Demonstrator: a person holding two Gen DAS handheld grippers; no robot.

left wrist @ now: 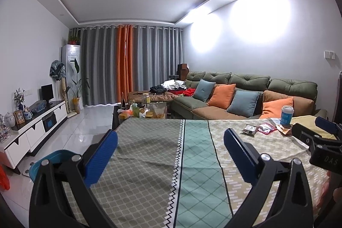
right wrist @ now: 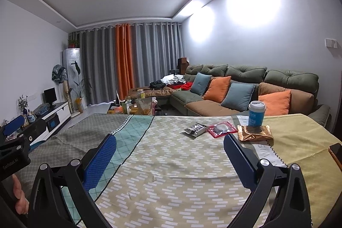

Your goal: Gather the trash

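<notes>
Trash lies on the cloth-covered surface (right wrist: 181,164) ahead of two released hand-held grippers.

Left hand-held gripper (left wrist: 170,142) and right hand-held gripper (right wrist: 170,143) both hover with fingers spread wide, grasping nothing. A black wrapper (right wrist: 194,129), a red packet (right wrist: 221,129) and a gold wrapper (right wrist: 255,134) sit in a row near the far edge, the gold one just before a blue cup (right wrist: 256,113). A teal bin (left wrist: 56,158) stands on the floor at the left.

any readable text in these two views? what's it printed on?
"DAS": right gripper body, left wrist view.
"fienRobot.AI", roughly: left gripper body, small.
"WIS", cut off: tablecloth.
Cup label and three wrappers: too blurred.
</notes>
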